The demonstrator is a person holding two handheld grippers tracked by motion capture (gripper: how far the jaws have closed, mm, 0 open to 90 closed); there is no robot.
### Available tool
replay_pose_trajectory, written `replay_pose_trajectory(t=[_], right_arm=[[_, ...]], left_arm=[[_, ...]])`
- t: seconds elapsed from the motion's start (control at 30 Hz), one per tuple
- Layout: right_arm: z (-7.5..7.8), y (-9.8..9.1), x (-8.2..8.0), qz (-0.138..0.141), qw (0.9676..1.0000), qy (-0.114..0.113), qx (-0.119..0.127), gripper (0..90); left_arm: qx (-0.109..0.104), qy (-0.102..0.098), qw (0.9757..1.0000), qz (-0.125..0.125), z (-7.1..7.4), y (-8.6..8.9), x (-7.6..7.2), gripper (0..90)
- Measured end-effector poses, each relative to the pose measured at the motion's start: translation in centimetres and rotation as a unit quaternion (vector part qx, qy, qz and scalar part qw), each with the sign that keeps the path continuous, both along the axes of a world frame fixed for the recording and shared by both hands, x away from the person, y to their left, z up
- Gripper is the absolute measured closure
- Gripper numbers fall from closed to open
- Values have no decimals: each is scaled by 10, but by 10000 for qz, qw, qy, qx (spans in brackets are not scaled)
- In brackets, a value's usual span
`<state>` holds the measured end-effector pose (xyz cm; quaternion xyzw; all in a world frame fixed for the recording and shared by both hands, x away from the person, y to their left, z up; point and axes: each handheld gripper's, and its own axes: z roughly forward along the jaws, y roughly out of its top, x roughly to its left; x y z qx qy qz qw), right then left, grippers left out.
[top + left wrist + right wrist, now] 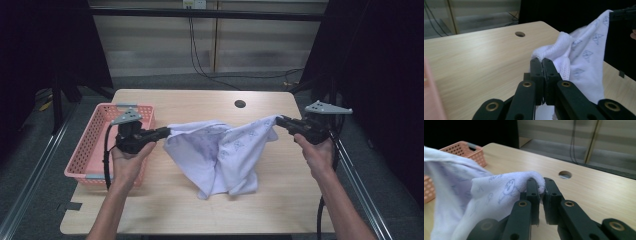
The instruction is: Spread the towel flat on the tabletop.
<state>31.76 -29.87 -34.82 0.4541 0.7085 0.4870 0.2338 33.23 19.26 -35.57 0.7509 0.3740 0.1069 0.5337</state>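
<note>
A white garment with a faint printed pattern hangs between my two grippers above the wooden table, its lower folds resting on the tabletop. My left gripper is shut on the garment's left edge; the left gripper view has the ribbed hem pinched between the jaws. On the right, my right gripper is shut on the other corner, with cloth bunched over its jaw tips.
A pink plastic basket stands at the table's left edge, just beside my left hand. A round cable hole sits near the far edge. Black curtains flank the table, and cables trail on the floor behind.
</note>
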Motion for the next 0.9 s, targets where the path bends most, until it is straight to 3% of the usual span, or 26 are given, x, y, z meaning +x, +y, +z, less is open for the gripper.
replay_pose_trajectory(t=[0.13, 0.2, 0.3, 0.33, 0.4, 0.47, 0.53, 0.63, 0.73, 0.8, 0.9], right_arm=[[14, -23, 0, -341, 9994, -106, 9, 839], [25, -40, -1, -575, 9980, -242, 77, 840], [29, -57, 2, -698, 9973, -222, 100, 832], [25, -59, 4, -663, 9977, -144, 55, 815], [11, -57, 7, -575, 9981, -33, -202, 775], [-9, -52, 11, -535, 9979, 199, -300, 692], [-24, -49, 12, -525, 9976, 281, -355, 620], [-38, -43, 7, -414, 9980, 396, -252, 567], [-50, -31, -4, -185, 9986, 444, -232, 541], [-59, -21, -13, 13, 9986, 504, -141, 527], [-71, -4, -28, 287, 9979, 571, -140, 491]], left_arm=[[-154, -62, 9995, 278, 12, 26, -3, 888], [-20, -100, 9991, 403, 14, 31, -5, 887], [30, 166, 9995, 275, 3, 29, -1, 884], [90, 201, 9994, 278, -4, 25, 1, 882], [16, 398, 9989, 242, -19, 18, 8, 857], [175, 543, 9982, 176, -31, 9, 15, 822], [250, 560, 9980, 156, -35, 3, 18, 695], [170, 522, 9983, 170, -37, 2, 16, 622], [365, 558, 9976, -171, -45, -9, 7, 599], [471, 621, 9954, -551, -55, -19, -1, 599], [686, 813, 9910, -808, -75, -30, -8, 600]])
